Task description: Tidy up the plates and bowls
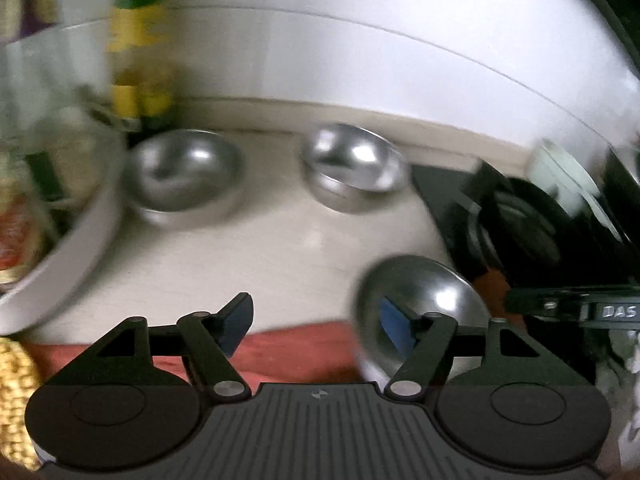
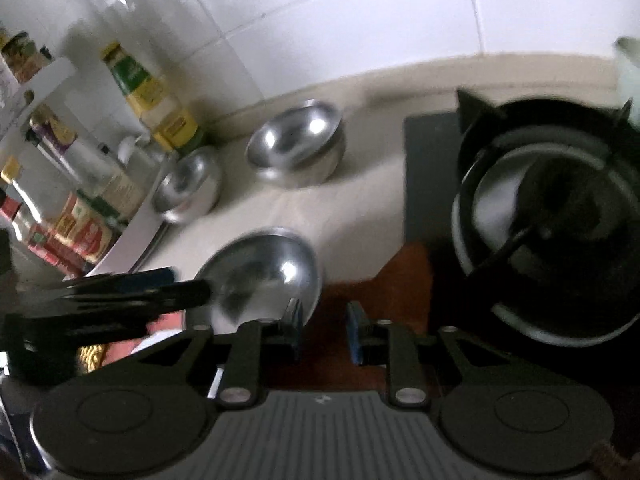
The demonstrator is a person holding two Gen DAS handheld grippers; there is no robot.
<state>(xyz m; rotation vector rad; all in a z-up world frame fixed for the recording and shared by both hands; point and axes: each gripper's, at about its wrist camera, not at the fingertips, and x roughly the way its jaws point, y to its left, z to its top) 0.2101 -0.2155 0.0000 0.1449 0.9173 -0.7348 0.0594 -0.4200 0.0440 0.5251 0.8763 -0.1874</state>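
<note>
White glossy wall tiles (image 2: 360, 12) with thin grey grout lines back a pale beige countertop (image 2: 360, 216); a low beige upstand runs along the counter's rear edge. Black gas hob (image 2: 420, 176) at the counter's right end, with a round burner ring and pan support (image 2: 548, 216). White tiered rack (image 2: 52, 80) of bottles and jars at the left end. Diffuse light, soft glare on the tiles.

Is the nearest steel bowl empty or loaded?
Empty: the nearest steel bowl shows only bare shiny metal inside, in both wrist views.
</note>
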